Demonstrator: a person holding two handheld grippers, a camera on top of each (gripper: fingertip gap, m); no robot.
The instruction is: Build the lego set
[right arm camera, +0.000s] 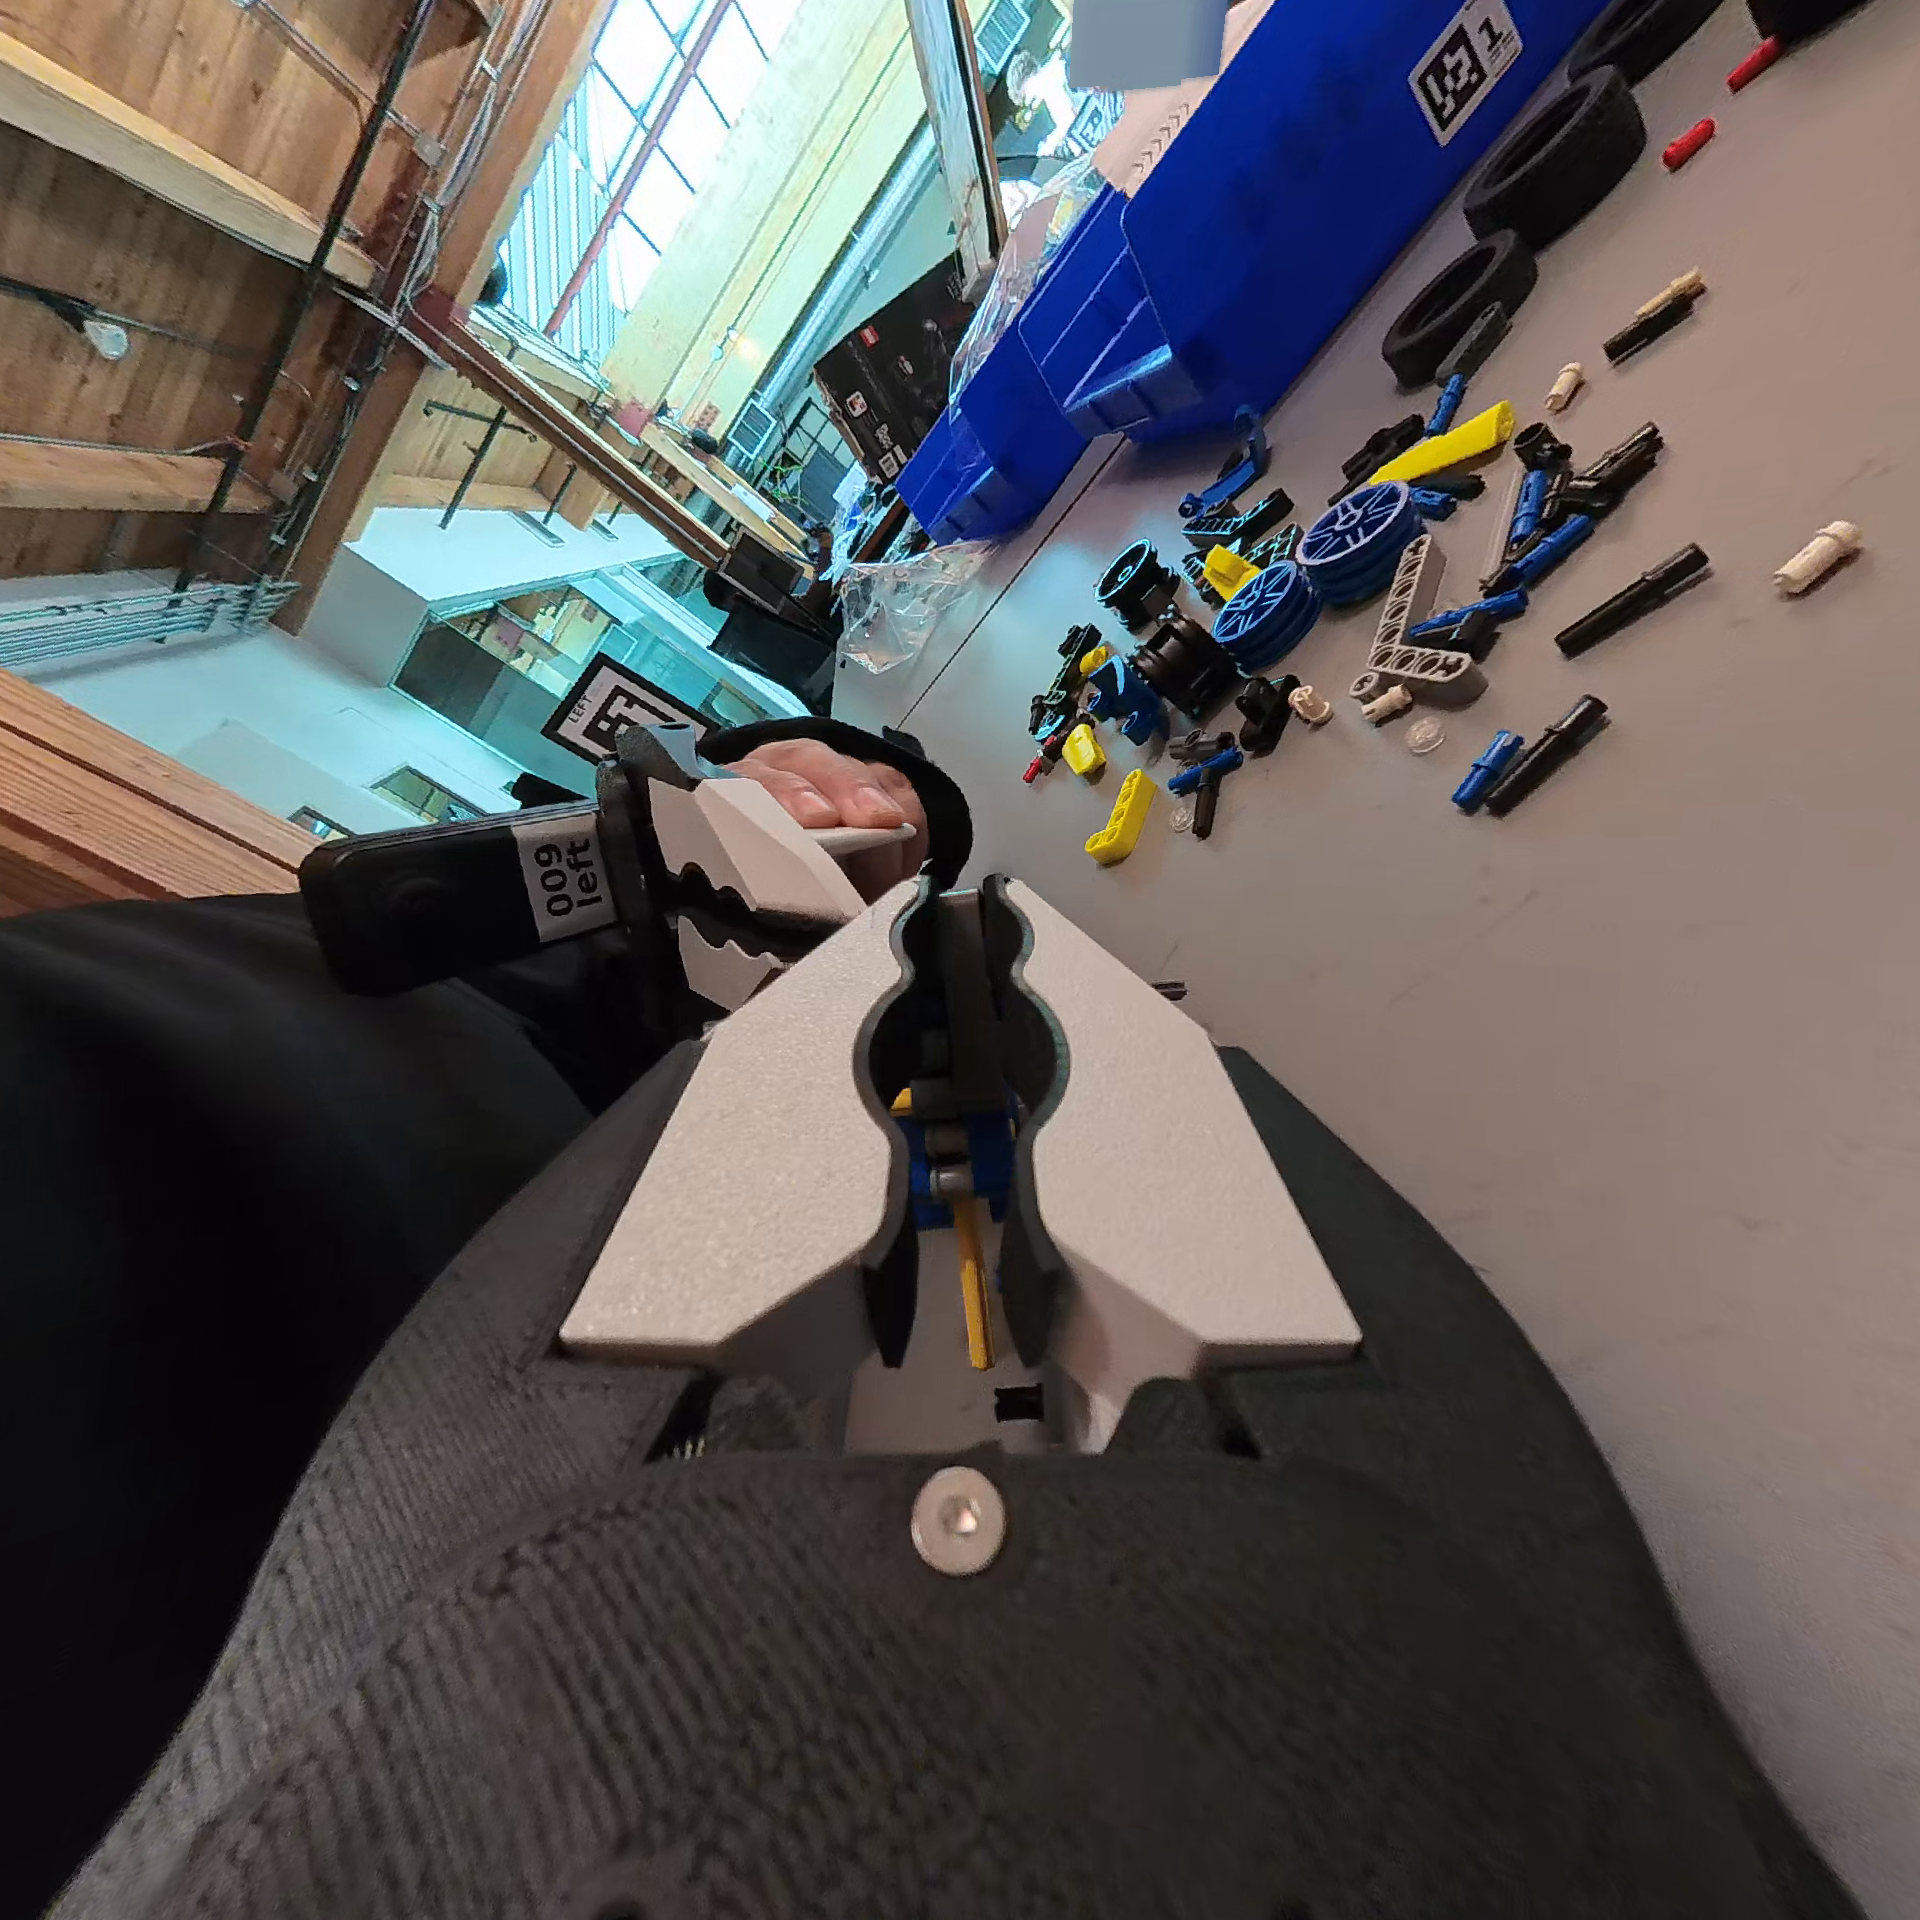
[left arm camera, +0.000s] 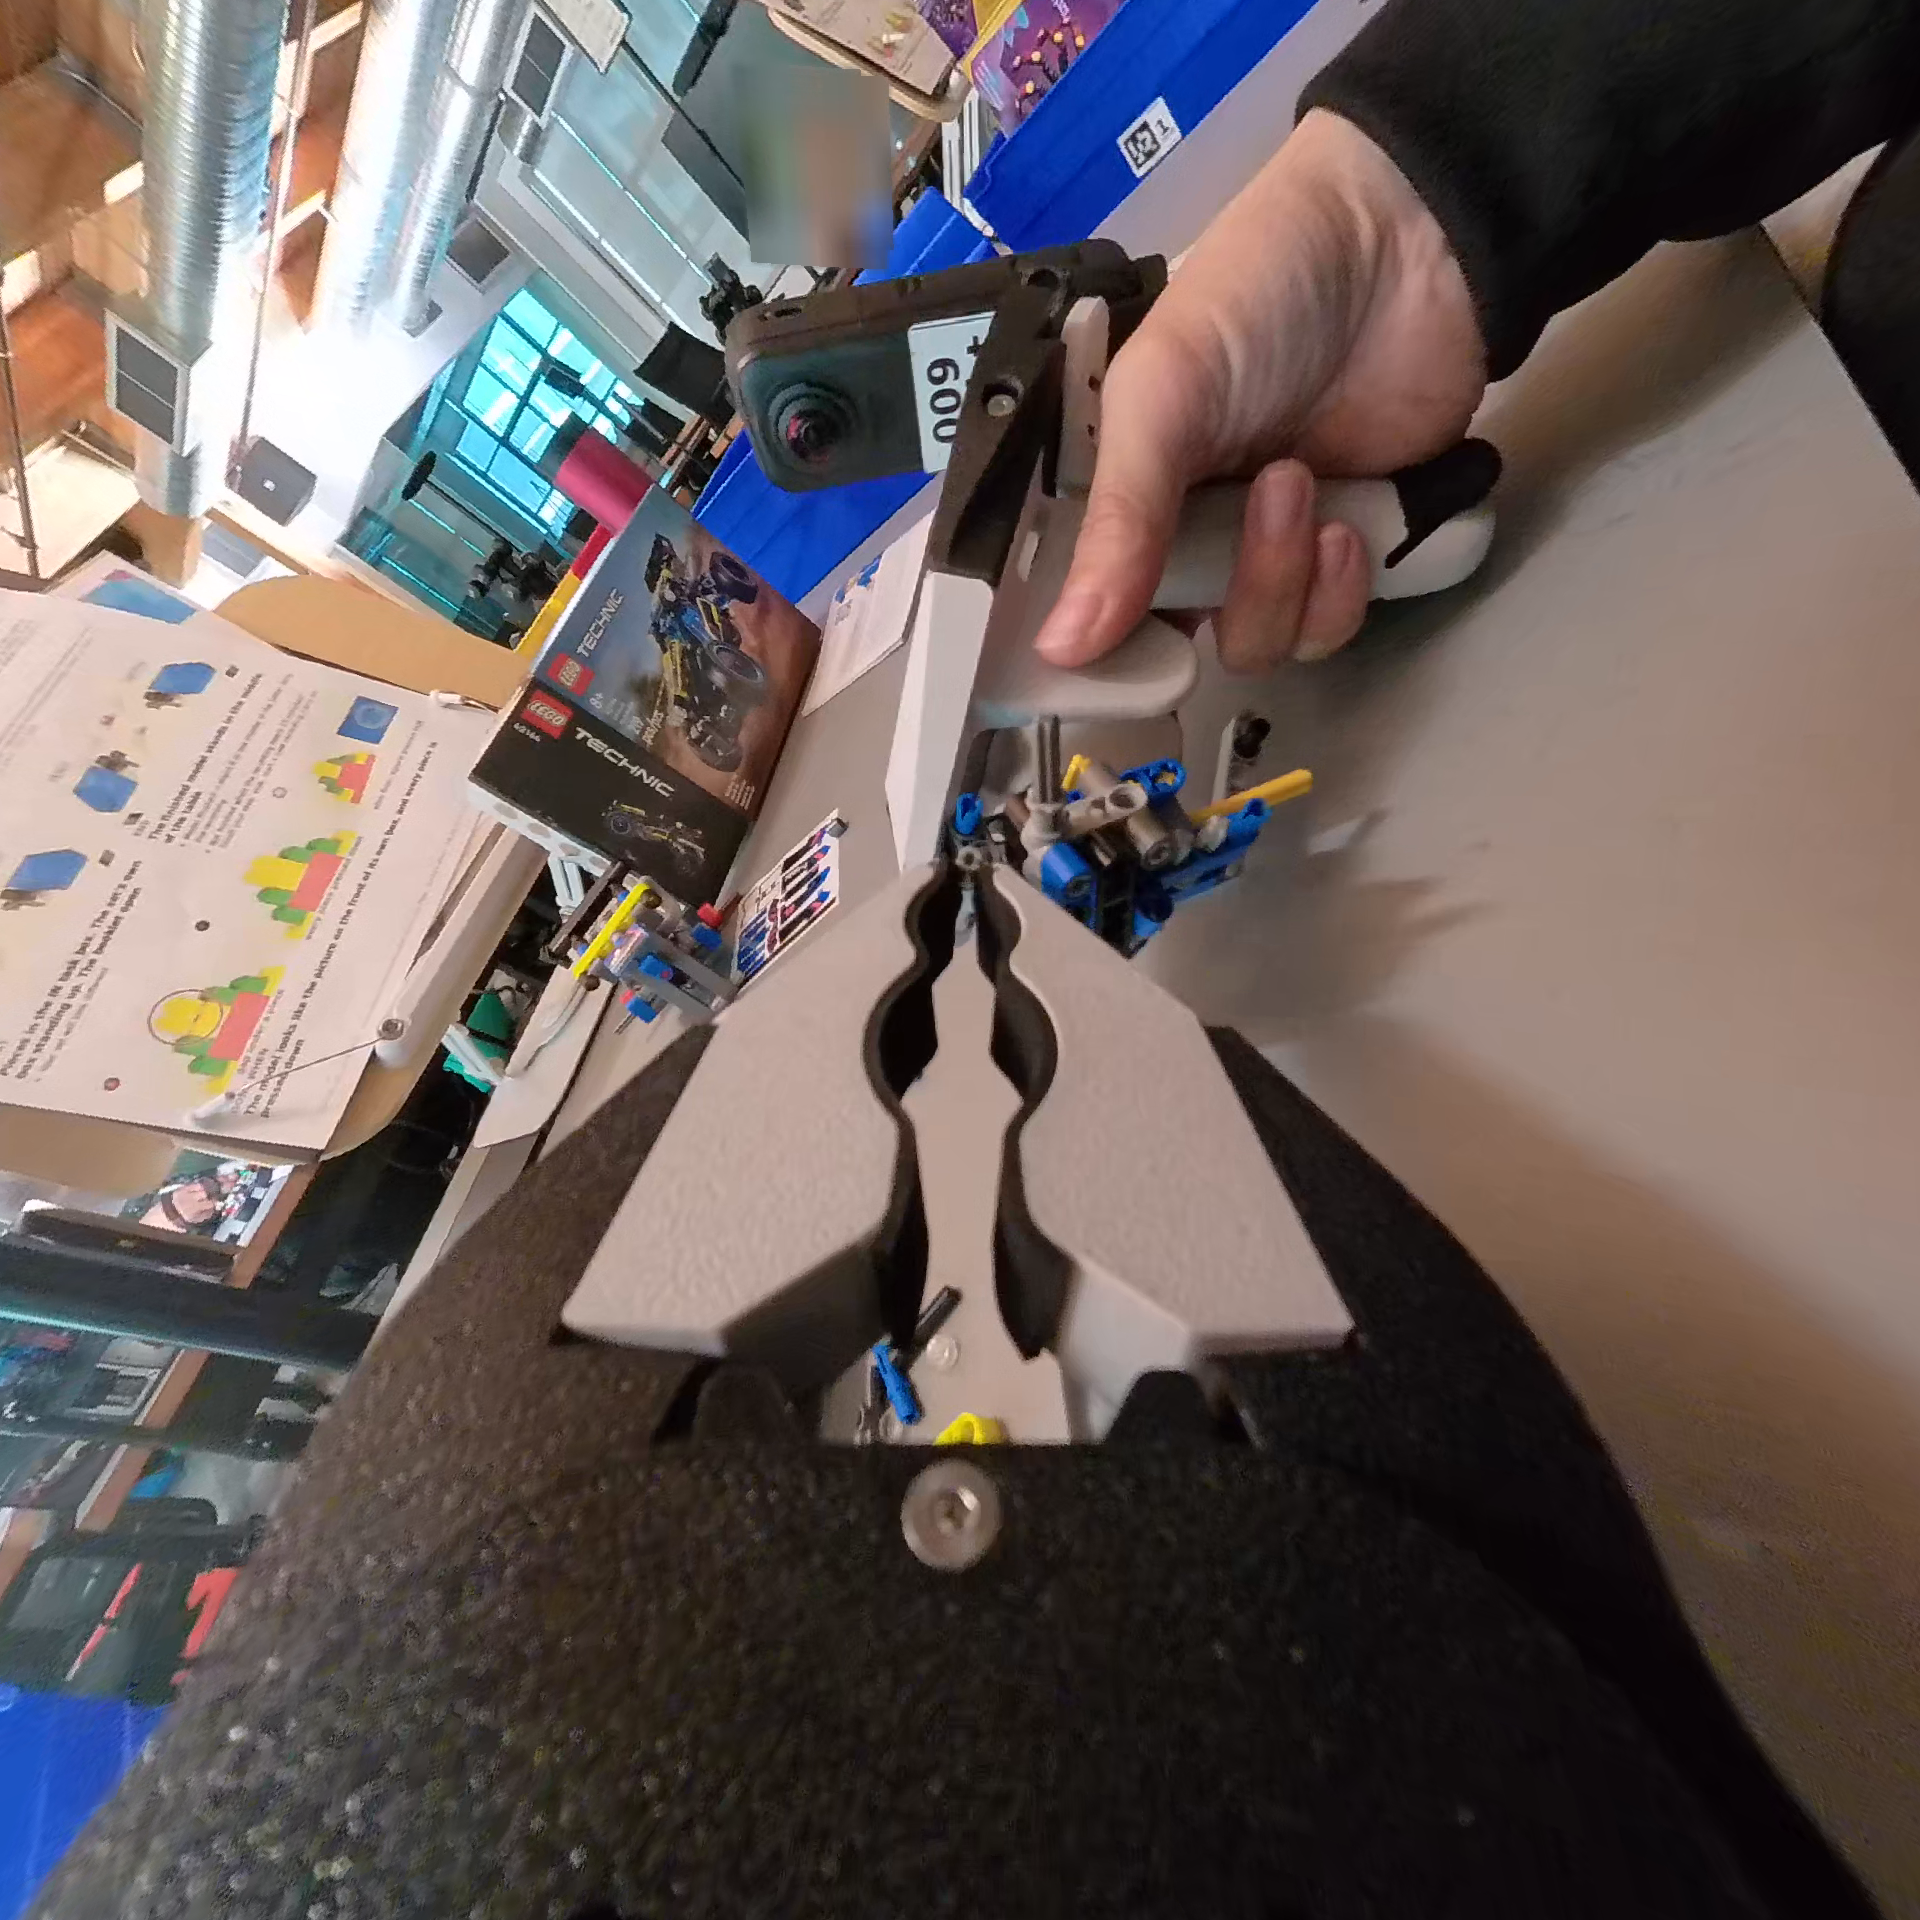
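I see writing I won't copy on a black cardboard toy box with a vehicle picture (left arm camera: 665, 707), a white instruction sheet with coloured brick drawings (left arm camera: 208, 862) and a small sticker sheet (left arm camera: 790, 904) beside the box. White label on each black camera body (left arm camera: 945, 384) (right arm camera: 571, 883) – numbered. Square black-and-white marker tag (right arm camera: 1465, 62) on the blue plastic bin (right arm camera: 1247, 239).

1. The left wrist camera, rolled sideways, looks closely along its fingers (left arm camera: 831, 1122) toward the blue Lego assembly (left arm camera: 1122, 842).
2. The right wrist camera, also tilted, faces that assembly (right arm camera: 961, 1153) from the opposite side; both share it.
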